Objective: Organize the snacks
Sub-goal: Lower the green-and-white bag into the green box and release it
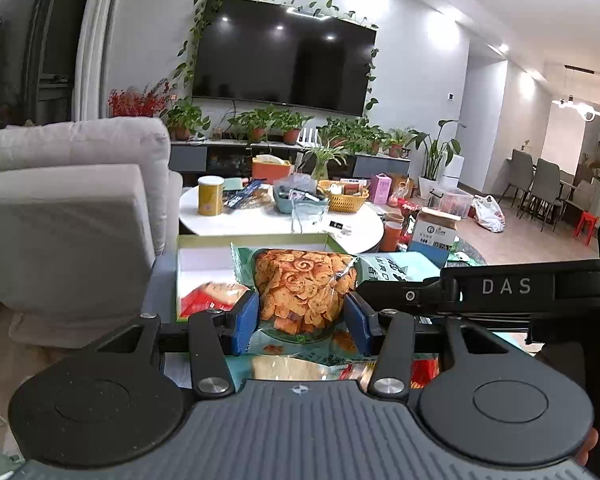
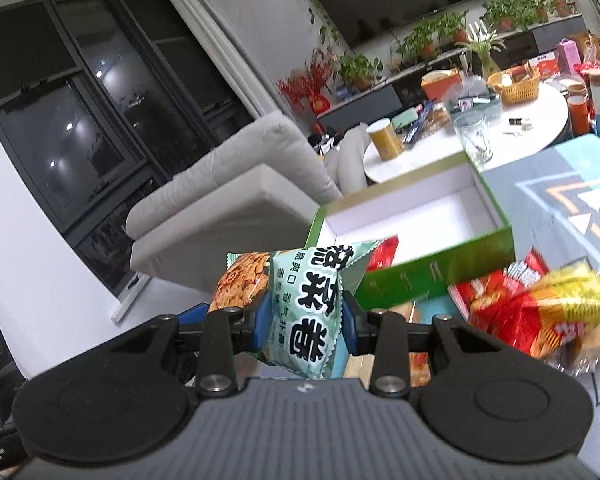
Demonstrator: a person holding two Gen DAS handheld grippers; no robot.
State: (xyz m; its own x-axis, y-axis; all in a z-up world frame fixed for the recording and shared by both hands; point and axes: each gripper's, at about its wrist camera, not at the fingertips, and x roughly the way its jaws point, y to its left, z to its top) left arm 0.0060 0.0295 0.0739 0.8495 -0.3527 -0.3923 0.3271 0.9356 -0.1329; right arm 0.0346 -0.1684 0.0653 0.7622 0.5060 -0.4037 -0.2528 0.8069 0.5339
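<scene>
A pale green snack bag (image 1: 304, 288) with a clear window of orange crisps is held by both grippers at once. My left gripper (image 1: 302, 316) is shut on its window end. My right gripper (image 2: 305, 316) is shut on its printed end (image 2: 312, 304); its black body (image 1: 500, 292) reaches in from the right in the left wrist view. The bag hangs just in front of an open green box (image 2: 440, 272) with a white inside (image 1: 204, 264). A red snack packet (image 1: 212, 294) lies in the box's near corner (image 2: 382, 254).
Red and yellow snack bags (image 2: 540, 312) lie right of the box on a patterned blue surface (image 2: 560, 200). A round white table (image 1: 280, 220) behind holds a yellow canister (image 1: 210, 196), a glass (image 2: 474, 136) and an orange basket (image 1: 342, 198). A grey sofa (image 1: 68, 208) stands at left.
</scene>
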